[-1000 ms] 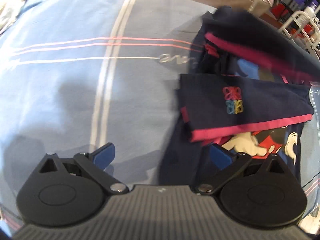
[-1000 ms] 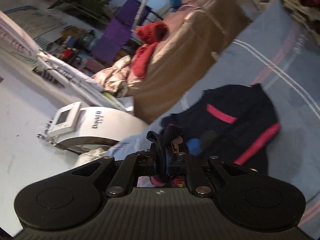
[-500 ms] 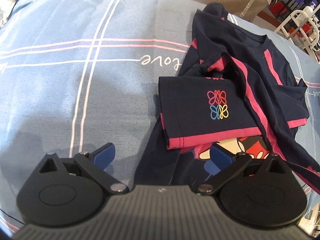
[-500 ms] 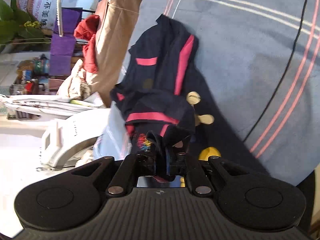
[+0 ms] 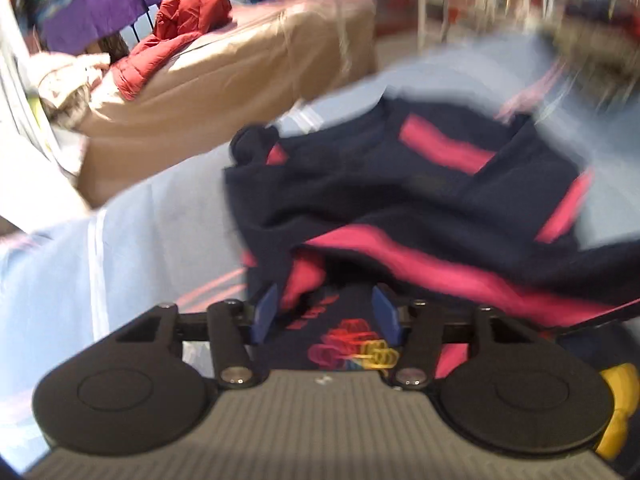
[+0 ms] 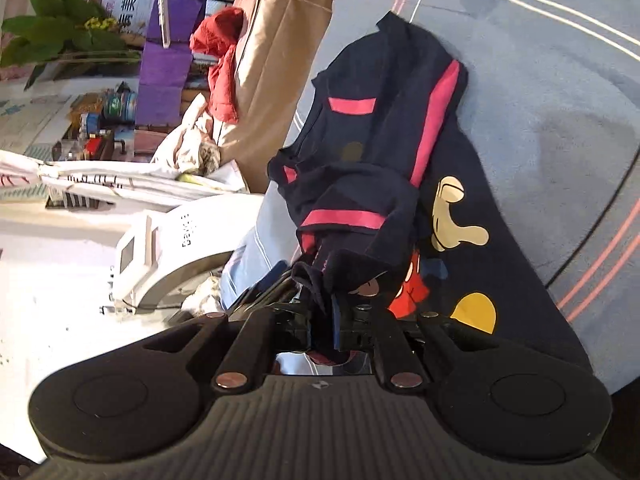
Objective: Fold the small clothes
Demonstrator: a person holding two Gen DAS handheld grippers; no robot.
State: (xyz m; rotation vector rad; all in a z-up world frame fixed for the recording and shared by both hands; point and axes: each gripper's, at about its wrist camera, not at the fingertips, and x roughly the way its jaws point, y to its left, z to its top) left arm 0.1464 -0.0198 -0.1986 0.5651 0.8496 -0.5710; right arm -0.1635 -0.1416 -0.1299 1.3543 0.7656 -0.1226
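Note:
A small navy T-shirt (image 5: 420,184) with pink stripes and a cartoon print lies crumpled on a blue striped bedsheet (image 5: 140,240). The left wrist view is motion-blurred. My left gripper (image 5: 326,314) is closing over a fold of the shirt that bears a colourful butterfly logo. Fabric lies between the blue pads (image 5: 265,314), and a gap still shows. In the right wrist view, my right gripper (image 6: 334,320) is shut on a bunched navy edge of the T-shirt (image 6: 384,120), whose body spreads away over the bedsheet (image 6: 540,100).
A brown covered piece of furniture (image 5: 240,64) stands beyond the bed's far edge, with a red jacket (image 5: 176,28) on it. A white machine (image 6: 160,248) and cluttered shelves sit off the bed's left side in the right wrist view.
My left gripper swung and rolled from beside the shirt onto its logo fold, and its jaws narrowed. My right gripper kept its hold and sank toward the bed early on, then stayed.

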